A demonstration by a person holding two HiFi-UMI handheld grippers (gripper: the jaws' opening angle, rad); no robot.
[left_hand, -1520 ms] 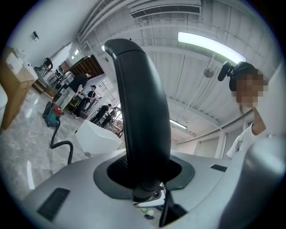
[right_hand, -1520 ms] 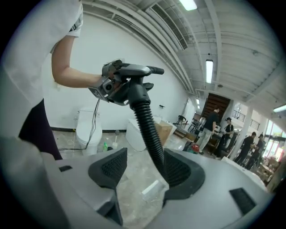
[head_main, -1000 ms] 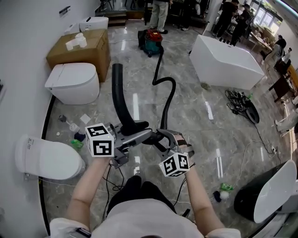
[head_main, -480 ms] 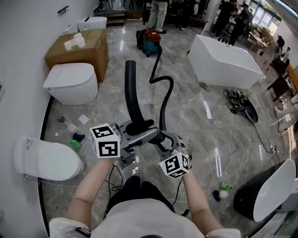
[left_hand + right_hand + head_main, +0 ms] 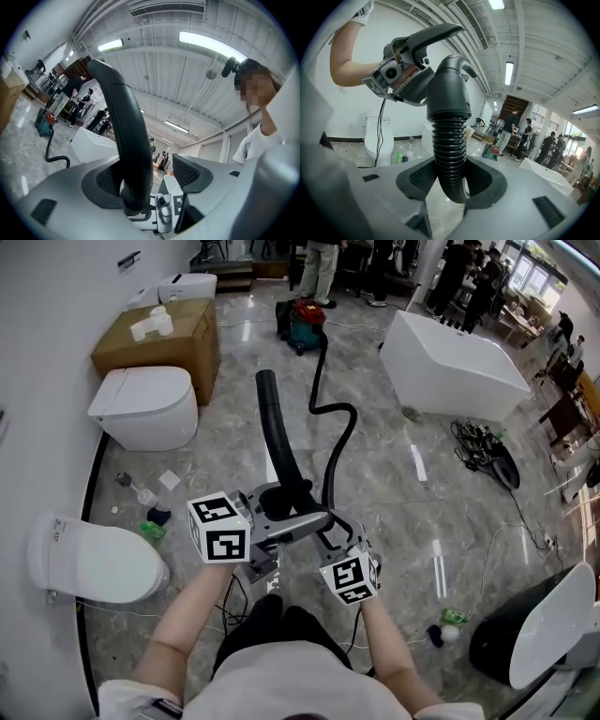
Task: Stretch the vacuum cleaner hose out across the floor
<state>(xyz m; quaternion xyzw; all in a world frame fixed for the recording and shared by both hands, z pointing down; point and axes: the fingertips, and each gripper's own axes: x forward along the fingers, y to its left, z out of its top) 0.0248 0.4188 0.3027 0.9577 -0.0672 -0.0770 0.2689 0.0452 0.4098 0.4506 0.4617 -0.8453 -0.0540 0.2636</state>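
The black vacuum hose (image 5: pixel 339 442) runs in a curve over the floor from the red and green vacuum cleaner (image 5: pixel 302 322) to my grippers. Its rigid black tube (image 5: pixel 278 437) sticks up and away from them. My right gripper (image 5: pixel 330 529) closed further within the last second and is shut on the ribbed hose (image 5: pixel 449 154) just below the cuff (image 5: pixel 449 93). My left gripper (image 5: pixel 291 512) has just been opening. The tube (image 5: pixel 124 140) stands between its jaws, against the left pad (image 5: pixel 105 180) and apart from the right pad (image 5: pixel 187 173).
Two white toilets (image 5: pixel 145 407) (image 5: pixel 94 559) and a cardboard box (image 5: pixel 164 334) line the left wall. A white bathtub (image 5: pixel 455 367) stands at the back right, with tangled cables (image 5: pixel 483 446) near it. Bottles (image 5: pixel 150 517) litter the floor. People stand at the back.
The tube's far end swung right, from leaning left to nearly straight ahead. The right gripper rolled on the hose. The left jaws opened off the tube.
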